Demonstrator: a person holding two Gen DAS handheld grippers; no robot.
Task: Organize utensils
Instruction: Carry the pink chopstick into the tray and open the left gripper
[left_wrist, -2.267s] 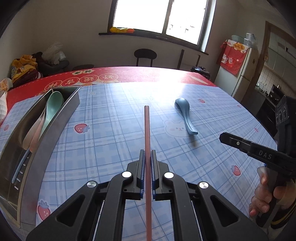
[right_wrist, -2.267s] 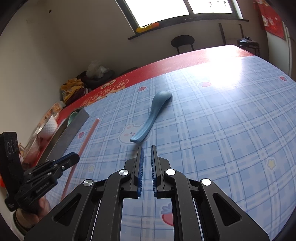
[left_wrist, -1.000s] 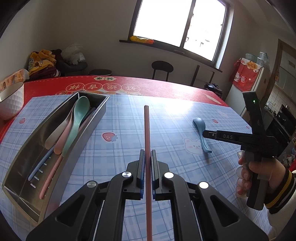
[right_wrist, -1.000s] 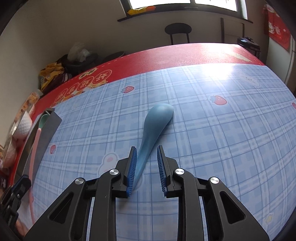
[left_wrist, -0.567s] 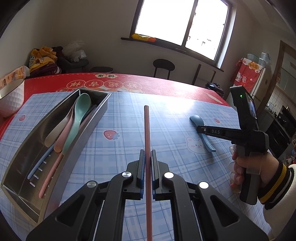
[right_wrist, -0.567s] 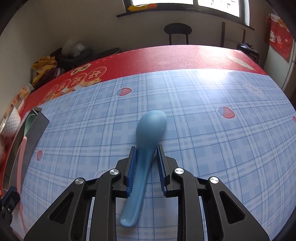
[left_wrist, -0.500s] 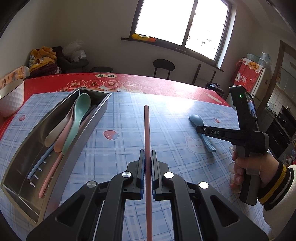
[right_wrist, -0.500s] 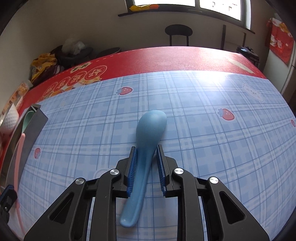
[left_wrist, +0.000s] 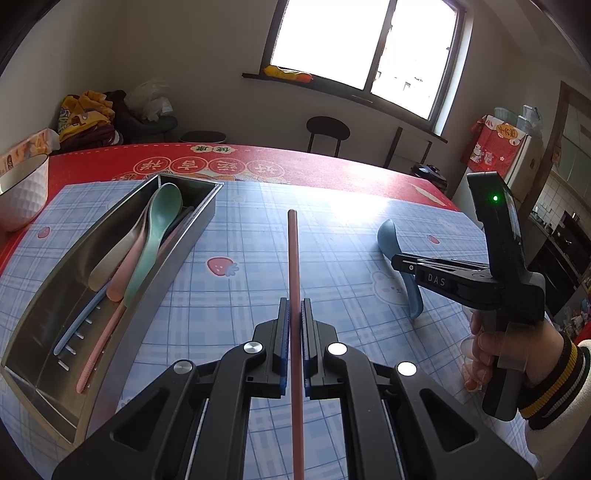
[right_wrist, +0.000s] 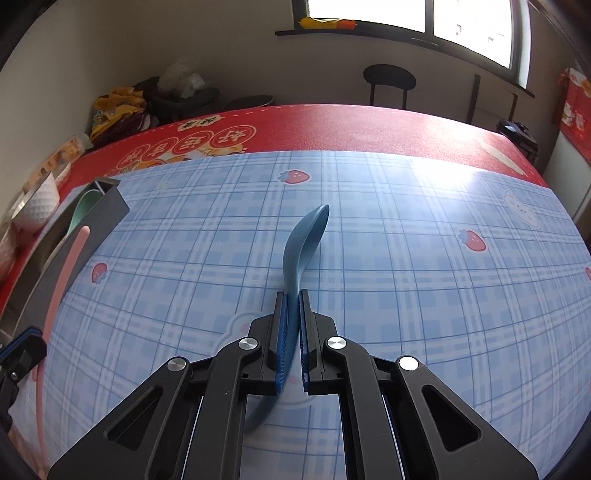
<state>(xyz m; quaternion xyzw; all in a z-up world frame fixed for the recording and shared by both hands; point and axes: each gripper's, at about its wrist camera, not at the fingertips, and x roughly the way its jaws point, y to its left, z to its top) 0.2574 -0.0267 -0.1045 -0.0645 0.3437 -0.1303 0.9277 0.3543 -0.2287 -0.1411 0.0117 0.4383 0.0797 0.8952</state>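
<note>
Right tool (left_wrist: 400, 264) marked "DAS", clamped on blue spoon (right_wrist: 306, 236); left tool (left_wrist: 294, 314) clamped on pink chopstick (left_wrist: 293, 258)

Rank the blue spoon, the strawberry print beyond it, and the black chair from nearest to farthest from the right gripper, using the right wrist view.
1. blue spoon: clamped in the jaws of the right gripper, straight ahead.
2. strawberry print: on the checked cloth past the spoon's bowl, slightly left.
3. black chair: beyond the table's far red edge, under the window, a little right.
</note>
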